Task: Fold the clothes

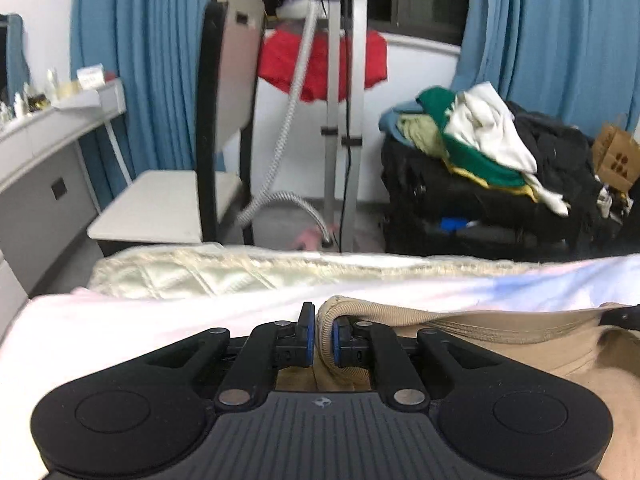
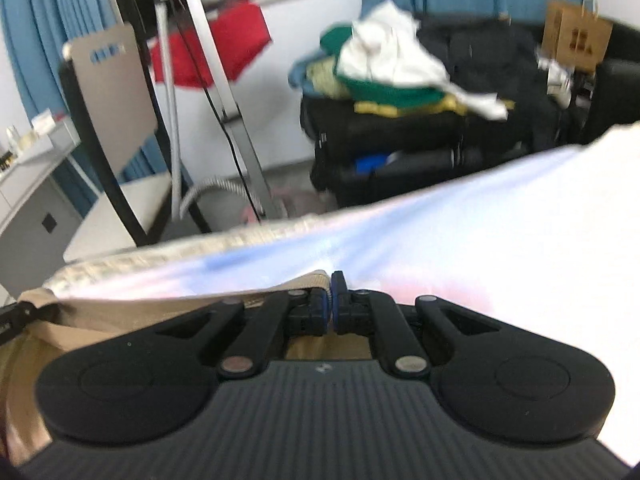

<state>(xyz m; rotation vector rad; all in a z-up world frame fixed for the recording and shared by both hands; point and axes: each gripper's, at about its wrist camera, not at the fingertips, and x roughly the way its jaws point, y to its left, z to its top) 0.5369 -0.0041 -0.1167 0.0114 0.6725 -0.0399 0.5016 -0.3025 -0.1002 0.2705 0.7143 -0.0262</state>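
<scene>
A beige ribbed garment (image 1: 500, 332) lies on the white bed sheet (image 1: 120, 328). My left gripper (image 1: 323, 334) is shut on a corner of its ribbed hem, which bunches between the blue pads. In the right wrist view the same beige garment (image 2: 160, 316) stretches off to the left, and my right gripper (image 2: 329, 304) is shut on its other hem corner. The hem hangs taut between the two grippers. The left gripper's tip shows at the far left edge of the right wrist view.
A quilted cream bed cover (image 1: 208, 270) lies at the bed's far edge. Beyond stand a chair (image 1: 224, 120), a garment steamer stand (image 1: 344, 100) with a red cloth, and a black suitcase (image 1: 480, 200) piled with clothes (image 1: 480, 136). A grey desk (image 1: 36, 168) is at left.
</scene>
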